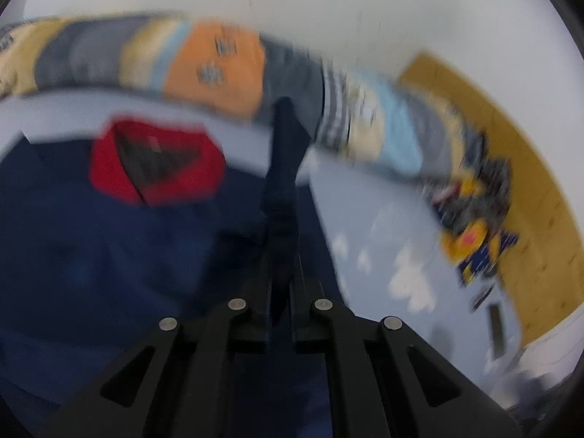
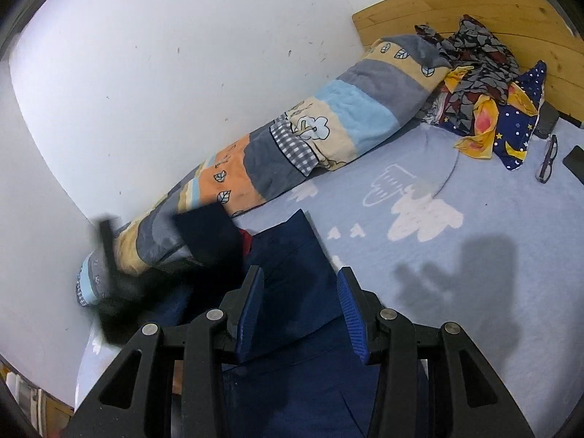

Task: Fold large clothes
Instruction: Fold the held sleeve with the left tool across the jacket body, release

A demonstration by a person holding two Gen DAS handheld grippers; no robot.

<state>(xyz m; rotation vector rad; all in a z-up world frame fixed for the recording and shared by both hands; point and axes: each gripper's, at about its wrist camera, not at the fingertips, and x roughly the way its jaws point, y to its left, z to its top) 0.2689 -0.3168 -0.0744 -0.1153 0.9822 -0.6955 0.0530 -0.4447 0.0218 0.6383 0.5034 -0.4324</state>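
Note:
A large navy garment (image 1: pixel 91 255) with a red collar (image 1: pixel 157 160) lies on a light blue bed sheet (image 1: pixel 383 226). The left wrist view is motion-blurred. My left gripper (image 1: pixel 283 277) is shut on a strip of the navy fabric (image 1: pixel 284 153) that rises between its fingers. In the right wrist view the navy garment (image 2: pixel 292 273) lies under my right gripper (image 2: pixel 299 295), which is open and empty, blue pads (image 2: pixel 250 310) apart just above the cloth. The left gripper shows as a dark blur (image 2: pixel 113 273) lifting a navy flap (image 2: pixel 208 233).
A rolled patchwork quilt (image 2: pixel 292 142) lies along the white wall (image 2: pixel 164 54). A pile of patterned clothes (image 2: pixel 485 98) sits by the wooden headboard (image 2: pixel 474 3). Glasses (image 2: pixel 547 160) and a dark phone (image 2: pixel 575 160) lie on the sheet at right.

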